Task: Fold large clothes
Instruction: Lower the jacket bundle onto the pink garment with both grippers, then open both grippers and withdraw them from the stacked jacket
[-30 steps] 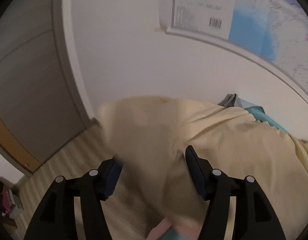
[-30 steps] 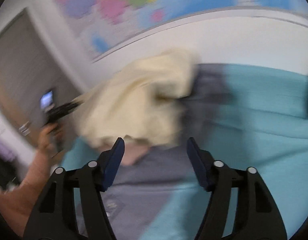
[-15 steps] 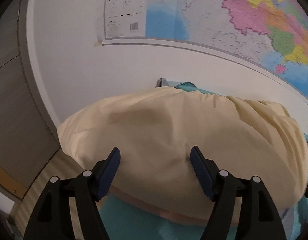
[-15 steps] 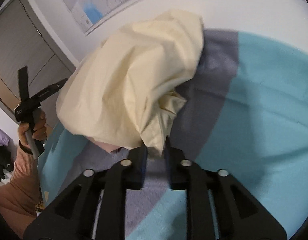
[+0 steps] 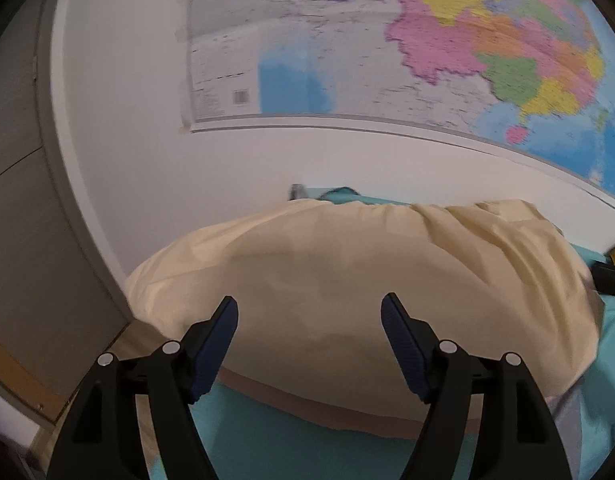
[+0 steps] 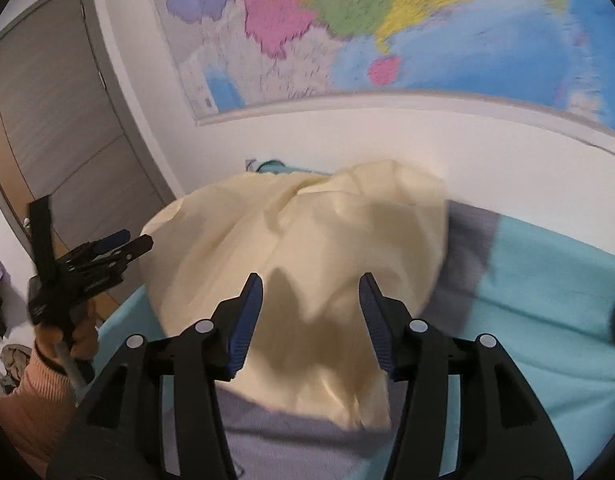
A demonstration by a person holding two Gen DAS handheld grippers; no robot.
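Note:
A large pale yellow cloth lies in a puffed heap on the bed. My left gripper hovers open just in front of its near edge, with nothing pinched. In the right wrist view the same cloth is bunched, with a loose fold hanging toward me. My right gripper has its jaws opening. The cloth shows behind the gap, but the pads do not press on it. The left gripper also shows at the cloth's left edge, held by a hand in a pink sleeve.
The bed cover is teal with a grey band. A white wall with a large coloured map rises right behind the bed. A grey door and wooden floor lie to the left. Some dark things sit at the far left.
Half a second ago my right gripper was shut on a corner of the yellow cloth; it has since let go and pulled back. The left view swung right along the wall.

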